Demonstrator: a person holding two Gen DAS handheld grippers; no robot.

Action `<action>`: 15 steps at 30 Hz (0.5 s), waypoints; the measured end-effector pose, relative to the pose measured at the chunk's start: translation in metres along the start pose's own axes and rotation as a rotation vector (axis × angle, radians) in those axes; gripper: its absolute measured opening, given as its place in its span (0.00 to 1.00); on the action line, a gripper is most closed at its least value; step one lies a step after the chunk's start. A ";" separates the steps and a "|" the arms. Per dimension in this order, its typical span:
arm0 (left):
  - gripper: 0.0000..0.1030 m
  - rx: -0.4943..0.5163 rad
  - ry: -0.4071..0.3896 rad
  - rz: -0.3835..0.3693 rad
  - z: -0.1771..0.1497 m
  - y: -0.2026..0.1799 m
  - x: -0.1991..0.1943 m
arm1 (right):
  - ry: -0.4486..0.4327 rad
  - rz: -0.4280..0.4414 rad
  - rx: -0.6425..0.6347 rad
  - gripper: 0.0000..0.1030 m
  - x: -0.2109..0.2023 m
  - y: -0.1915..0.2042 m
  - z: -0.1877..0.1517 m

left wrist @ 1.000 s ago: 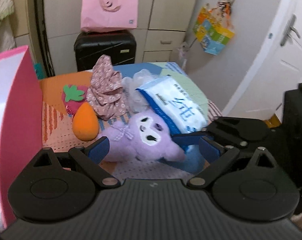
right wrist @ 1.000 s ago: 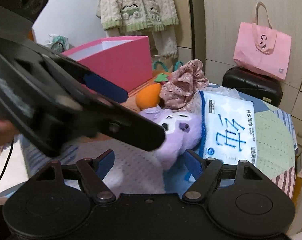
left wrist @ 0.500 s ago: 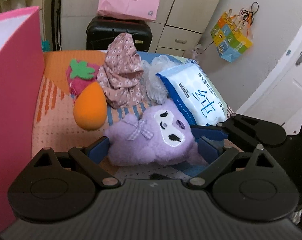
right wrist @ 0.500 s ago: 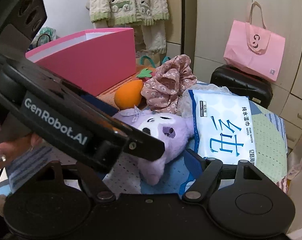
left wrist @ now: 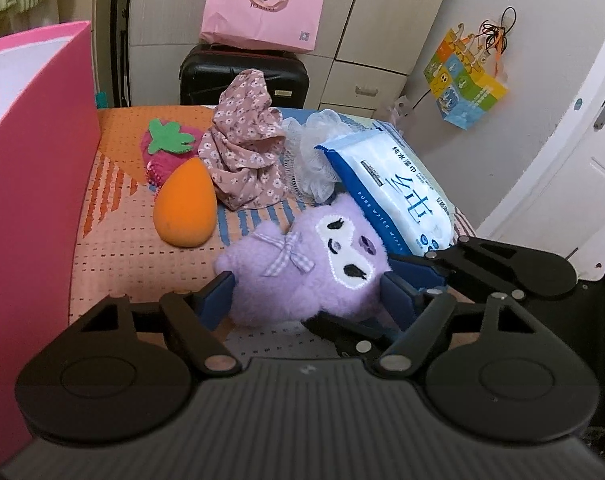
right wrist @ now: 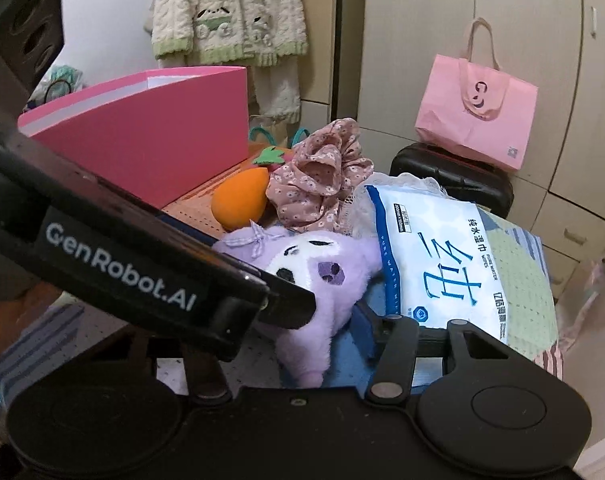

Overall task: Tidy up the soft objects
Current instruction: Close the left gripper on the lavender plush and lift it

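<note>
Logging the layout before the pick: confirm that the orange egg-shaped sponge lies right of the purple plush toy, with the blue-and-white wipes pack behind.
Not quite. In the left wrist view the orange egg-shaped sponge lies left of the purple plush toy, not right. The blue-and-white wipes pack does sit behind the toy.

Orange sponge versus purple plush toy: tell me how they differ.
The orange sponge is smooth, plain and egg-shaped; the purple plush toy is fuzzy, with a white face patch and a checked bow. The sponge looks smaller than the toy. The sponge lies free by the strawberry plush; the toy sits between the closing fingers of the left tool. Both rest on the patterned cloth.
</note>
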State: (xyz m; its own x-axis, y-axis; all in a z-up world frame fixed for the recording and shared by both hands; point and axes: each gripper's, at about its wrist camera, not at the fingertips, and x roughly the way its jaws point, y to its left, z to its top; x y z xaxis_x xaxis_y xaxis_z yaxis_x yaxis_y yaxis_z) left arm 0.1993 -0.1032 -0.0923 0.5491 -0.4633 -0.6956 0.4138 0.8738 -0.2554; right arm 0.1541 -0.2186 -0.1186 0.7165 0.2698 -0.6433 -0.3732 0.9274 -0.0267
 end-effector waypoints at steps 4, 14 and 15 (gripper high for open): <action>0.75 0.022 -0.014 0.014 -0.005 -0.006 -0.009 | -0.005 -0.001 0.027 0.56 -0.006 0.003 -0.002; 0.75 0.046 -0.027 0.037 -0.017 -0.014 -0.036 | -0.040 -0.007 0.039 0.56 -0.026 0.021 -0.007; 0.75 0.047 -0.030 0.039 -0.020 -0.014 -0.039 | -0.043 -0.006 0.041 0.56 -0.028 0.023 -0.008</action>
State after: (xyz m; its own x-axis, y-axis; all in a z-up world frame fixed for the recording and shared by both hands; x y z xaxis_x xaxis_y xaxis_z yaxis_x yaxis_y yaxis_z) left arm 0.1577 -0.0941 -0.0748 0.5863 -0.4341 -0.6840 0.4251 0.8836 -0.1964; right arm 0.1207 -0.2064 -0.1074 0.7432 0.2746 -0.6101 -0.3454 0.9385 0.0016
